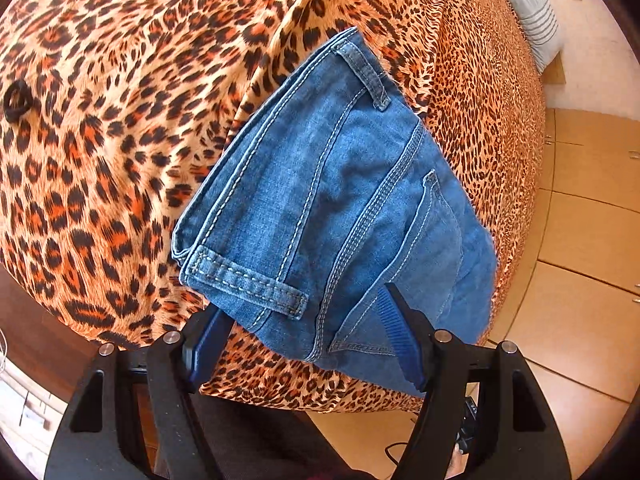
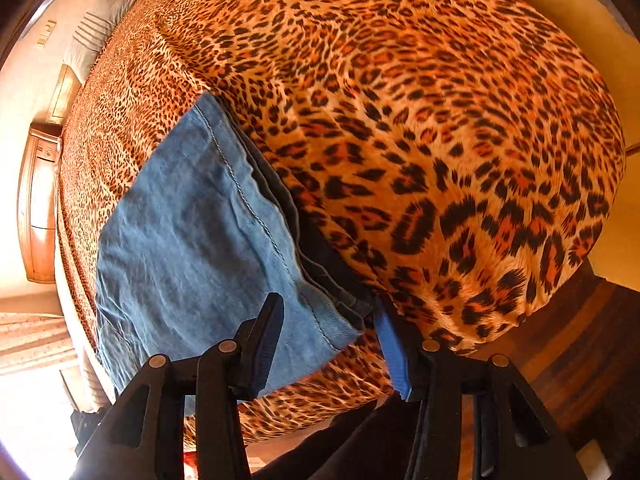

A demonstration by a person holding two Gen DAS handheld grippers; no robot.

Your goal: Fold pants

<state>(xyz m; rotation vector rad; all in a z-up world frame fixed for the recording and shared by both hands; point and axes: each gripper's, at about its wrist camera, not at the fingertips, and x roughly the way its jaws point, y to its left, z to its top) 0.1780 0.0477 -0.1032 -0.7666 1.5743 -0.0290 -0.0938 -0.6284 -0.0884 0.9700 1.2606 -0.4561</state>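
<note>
While lying folded on the leopard-print bedspread (image 1: 120,160) near the bed's edge, jeans (image 1: 340,208) showing waistband and back pocket. Left claw (image 1: 304,320) spread wide, straddling waistband end, one finger (image 1: 400,320) resting on denim. Right claw (image 2: 326,320) likewise apart, straddling the folded edge (image 2: 320,280). Striped pillow (image 1: 536,20) sitting at far end.

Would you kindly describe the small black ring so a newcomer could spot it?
Start at the leopard-print bedspread, left of the folded jeans. The ring lies alone near the far left edge: solid black, raised, unlike the flat printed spots.
</note>
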